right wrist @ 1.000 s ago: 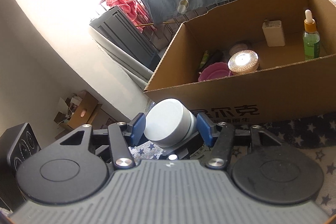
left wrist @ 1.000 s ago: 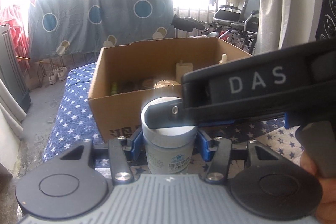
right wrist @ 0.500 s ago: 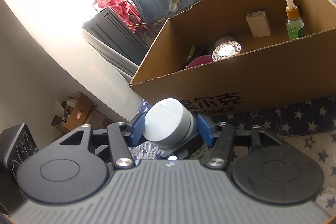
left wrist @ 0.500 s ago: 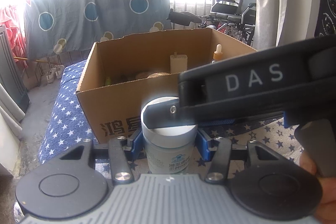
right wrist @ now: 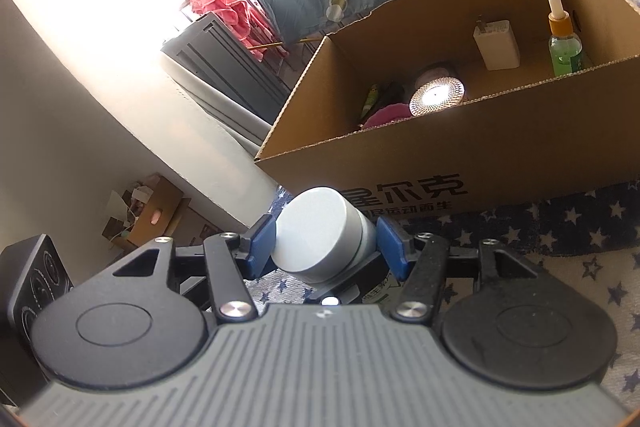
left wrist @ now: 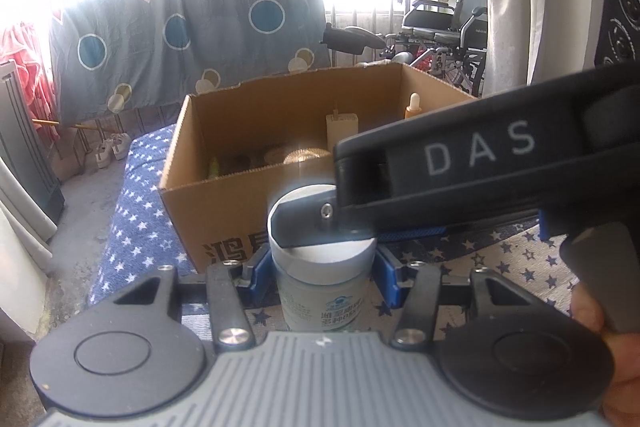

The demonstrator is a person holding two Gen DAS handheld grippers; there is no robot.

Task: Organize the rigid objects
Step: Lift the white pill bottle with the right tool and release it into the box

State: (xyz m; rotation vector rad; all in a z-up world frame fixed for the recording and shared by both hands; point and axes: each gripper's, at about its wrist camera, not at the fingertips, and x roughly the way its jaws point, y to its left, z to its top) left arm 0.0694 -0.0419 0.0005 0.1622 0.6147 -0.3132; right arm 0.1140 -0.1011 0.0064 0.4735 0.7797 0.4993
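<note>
1. The left claw point(left wrist: 323, 273) clamps the body of a white jar point(left wrist: 320, 299), upright at 6 o'clock in the left wrist view.
2. The right claw point(right wrist: 326, 241) grips the jar's grey lid point(right wrist: 318, 235) from the side, pads on both flanks.
3. Beneath lies a star-print cloth point(right wrist: 580, 223).
4. Just beyond, toward 12 o'clock, an open cardboard box point(right wrist: 480, 155) holds a green dropper bottle point(right wrist: 564, 43), a white charger point(right wrist: 498, 45) and a shiny round lid point(right wrist: 437, 95).

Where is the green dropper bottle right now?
In the right wrist view, the green dropper bottle stands upright inside the cardboard box, at its right end beside the white charger.
</note>
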